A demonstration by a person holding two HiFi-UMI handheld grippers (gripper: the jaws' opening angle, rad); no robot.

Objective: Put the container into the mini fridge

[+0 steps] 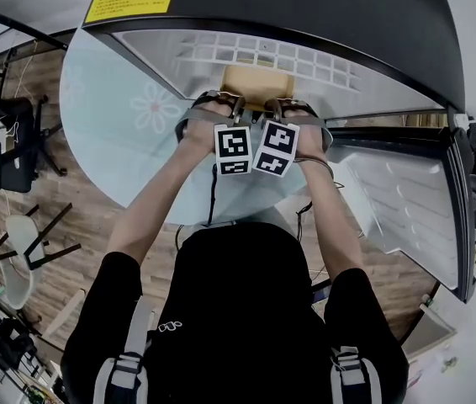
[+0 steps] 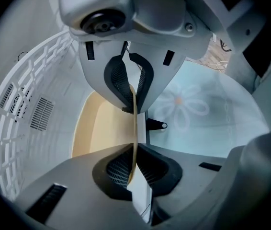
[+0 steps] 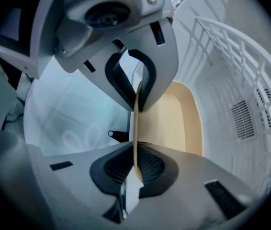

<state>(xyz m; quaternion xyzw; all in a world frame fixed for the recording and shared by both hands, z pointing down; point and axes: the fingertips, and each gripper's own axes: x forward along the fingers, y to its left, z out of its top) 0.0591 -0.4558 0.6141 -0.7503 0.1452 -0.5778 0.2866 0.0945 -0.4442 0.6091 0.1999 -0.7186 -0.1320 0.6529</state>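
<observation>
Inside mini fridge (image 1: 179,53), container (image 1: 257,85) partly hidden behind left hand (image 1: 207,123), right hand (image 1: 309,135)

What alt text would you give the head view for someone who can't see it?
From above, a person in black holds a tan container with the left tool and right tool side by side, just inside an open mini fridge. The fridge sits on a round table with a flower print, its door swung open to the right.

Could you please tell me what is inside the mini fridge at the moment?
Inside the mini fridge is a tan container, its rim pinched by the left gripper and the right gripper, beside a white rack. Whatever lies under the container is hidden.
</observation>
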